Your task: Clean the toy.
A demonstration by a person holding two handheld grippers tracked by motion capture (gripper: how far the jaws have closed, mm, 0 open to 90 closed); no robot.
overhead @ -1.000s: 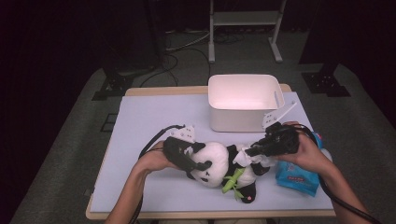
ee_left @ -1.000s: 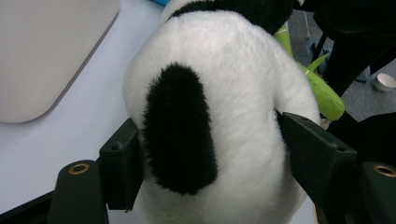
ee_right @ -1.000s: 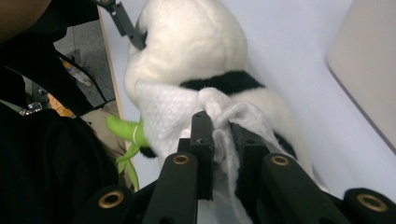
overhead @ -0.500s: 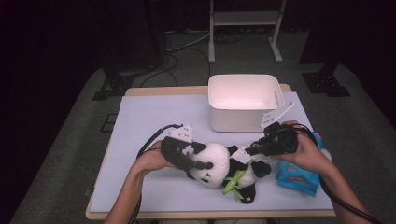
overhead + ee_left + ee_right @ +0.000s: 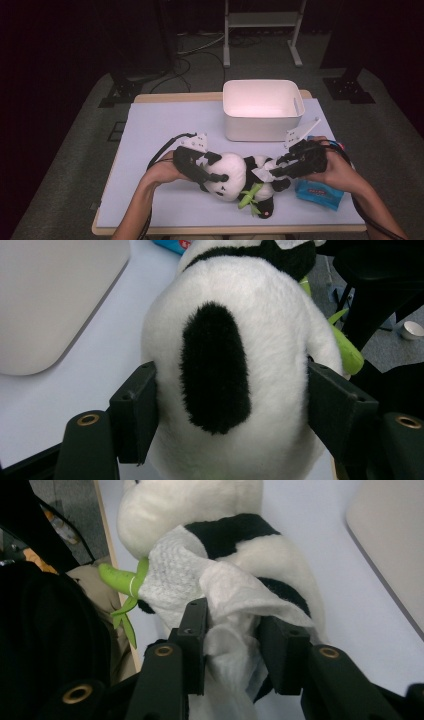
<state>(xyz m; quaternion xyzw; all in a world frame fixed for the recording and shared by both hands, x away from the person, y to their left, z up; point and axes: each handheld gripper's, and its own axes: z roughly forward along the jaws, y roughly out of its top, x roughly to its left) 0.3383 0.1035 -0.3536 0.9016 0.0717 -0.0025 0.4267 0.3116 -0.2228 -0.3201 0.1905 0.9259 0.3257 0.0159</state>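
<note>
Near the front edge of the worktop (image 5: 165, 130) the plush panda (image 5: 240, 175) lies on its side between my two hands, and I hold it this way so that one hand steadies it while the other works a white wipe (image 5: 261, 173) over it. My left hand-held gripper (image 5: 212, 176) is clamped across the round white body: in the left gripper view both pads press into the fur on either side of a black patch (image 5: 215, 367), the plush bulging a little between them, which keeps the toy from sliding on the lilac surface. My right hand-held gripper (image 5: 272, 174) has the wipe between its jaws; they have just been opening, and in the right gripper view the crumpled sheet (image 5: 230, 615) sits loosely in the gap, draped over the panda's black-and-white shoulder, so I judge the pinch to be slackened rather than firm. From above I can see what neither gripper camera gives: the white bin (image 5: 263, 107) stands behind the toy, well apart from it, and a blue wipe packet (image 5: 317, 192) rests under my right wrist, close enough to reach for a fresh sheet. The right gripper view shows the green bamboo sprig (image 5: 120, 580) poking out beside the wipe and the texture of the sheet, which from above is little more than a pale fleck. The left gripper view shows how deep the pads sink into the plush, hidden from above by my hand.
</note>
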